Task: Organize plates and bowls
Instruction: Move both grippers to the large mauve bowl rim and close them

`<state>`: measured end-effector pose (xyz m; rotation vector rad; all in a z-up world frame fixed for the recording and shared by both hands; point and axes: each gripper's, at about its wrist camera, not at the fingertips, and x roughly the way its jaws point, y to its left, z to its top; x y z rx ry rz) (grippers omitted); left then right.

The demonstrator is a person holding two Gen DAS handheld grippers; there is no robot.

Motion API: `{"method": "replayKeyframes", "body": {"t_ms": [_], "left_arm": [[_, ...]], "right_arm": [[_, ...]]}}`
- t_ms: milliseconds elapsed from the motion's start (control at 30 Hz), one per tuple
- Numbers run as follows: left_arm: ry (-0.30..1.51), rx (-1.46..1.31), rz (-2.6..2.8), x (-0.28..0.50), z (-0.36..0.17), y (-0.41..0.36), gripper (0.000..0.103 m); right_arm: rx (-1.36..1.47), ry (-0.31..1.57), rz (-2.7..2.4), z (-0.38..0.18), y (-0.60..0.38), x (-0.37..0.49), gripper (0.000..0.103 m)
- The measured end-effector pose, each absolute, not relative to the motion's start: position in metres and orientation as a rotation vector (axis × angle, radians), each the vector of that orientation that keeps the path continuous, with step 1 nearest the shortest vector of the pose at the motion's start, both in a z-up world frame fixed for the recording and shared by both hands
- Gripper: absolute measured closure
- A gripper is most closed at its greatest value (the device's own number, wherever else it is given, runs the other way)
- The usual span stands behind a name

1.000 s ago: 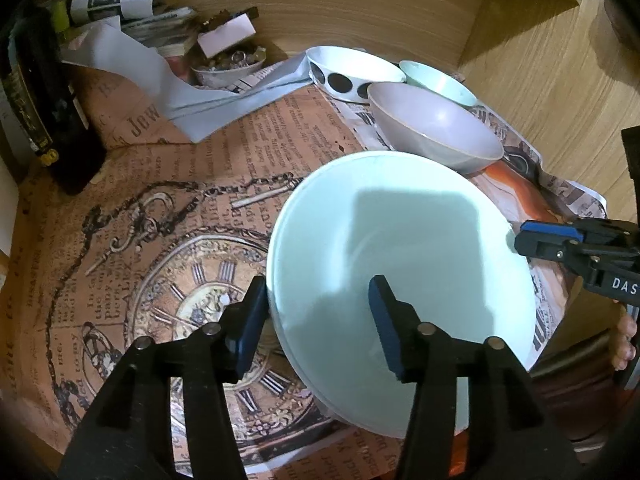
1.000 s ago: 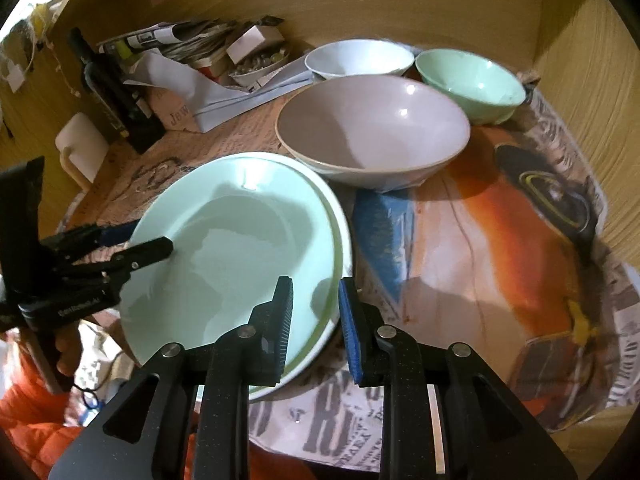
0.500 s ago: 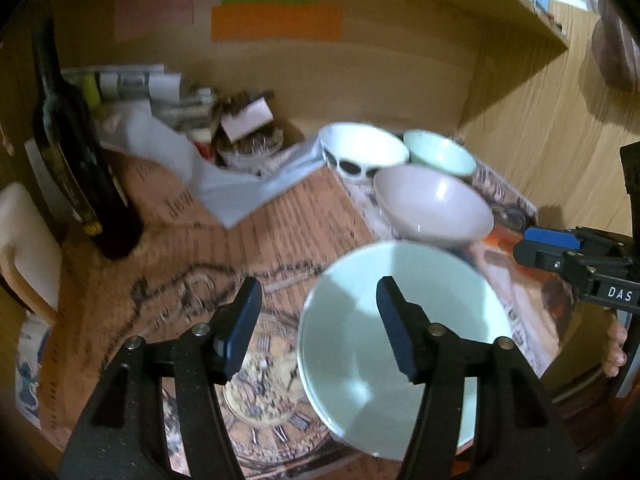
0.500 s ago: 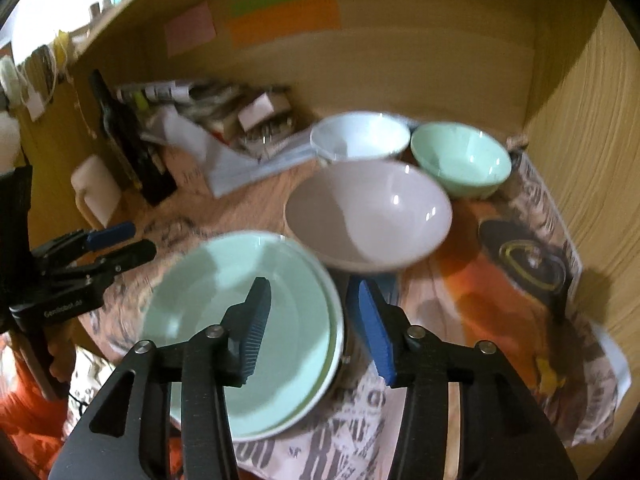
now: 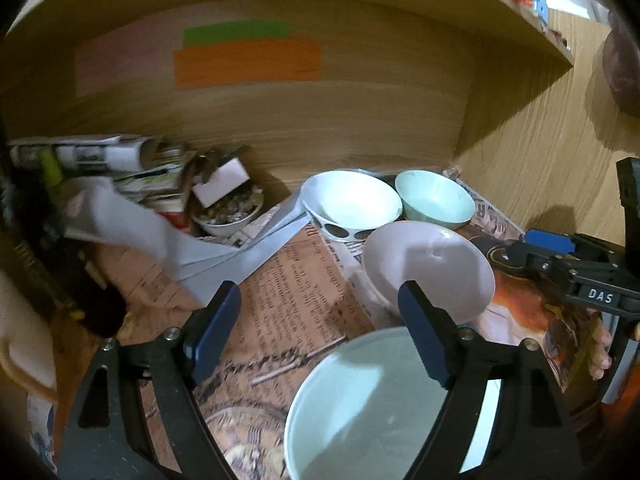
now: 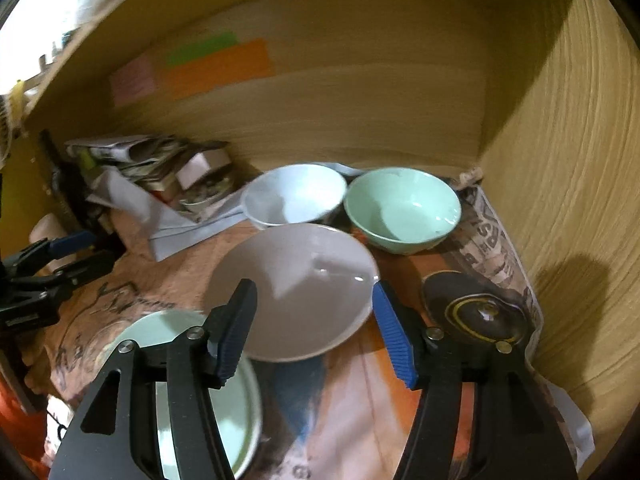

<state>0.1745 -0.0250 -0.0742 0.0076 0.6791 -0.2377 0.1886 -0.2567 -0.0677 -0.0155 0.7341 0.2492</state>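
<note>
Both grippers are hovering released above the papered shelf [image 6: 352,400], holding nothing. The left gripper [image 5: 316,332] and right gripper [image 6: 316,320] have just been opening their jaws. The pale green plates [image 5: 372,412] are lying stacked at the front edge. Behind them the grey bowl [image 6: 296,288] is sitting mid-shelf, the white bowl [image 6: 294,196] and green bowl [image 6: 402,208] near the back right corner, leaving bare paper along the right wall.

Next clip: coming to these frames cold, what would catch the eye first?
Probably the pale green plates stacked at the near edge of the printed paper, released, with the open left gripper and right gripper above them, jaws just widened and empty. Behind sits the wide grey bowl, then a white bowl and a mint bowl by the back wall. Orange and green notes stand out on that wall.
</note>
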Motion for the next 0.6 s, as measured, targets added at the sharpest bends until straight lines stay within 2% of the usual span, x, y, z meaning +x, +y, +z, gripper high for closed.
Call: {"method": "replayKeyframes", "body": {"t_ms": [100, 167, 200, 500, 600], "left_arm": [[0.727, 0.021, -0.281, 0.195, -0.079, -0.037, 0.019], [0.764, 0.021, -0.306, 0.208, -0.085, -0.045, 0.019], [0.780, 0.024, -0.312, 0.215, -0.088, -0.049, 0.019], [0.876, 0.063, -0.339, 0.257, -0.114, -0.070, 0.019], [0.894, 0.066, -0.349, 0.264, -0.121, -0.075, 0.025]], "right_arm": [[-0.010, 0.757, 0.215, -0.074, -0.264, 0.202, 0.044], [0.004, 0.773, 0.201, -0.079, -0.268, 0.210, 0.036], [0.013, 0.780, 0.195, -0.082, -0.270, 0.214, 0.036], [0.024, 0.840, 0.180, -0.105, -0.278, 0.241, 0.036], [0.033, 0.854, 0.180, -0.112, -0.281, 0.248, 0.036]]}}
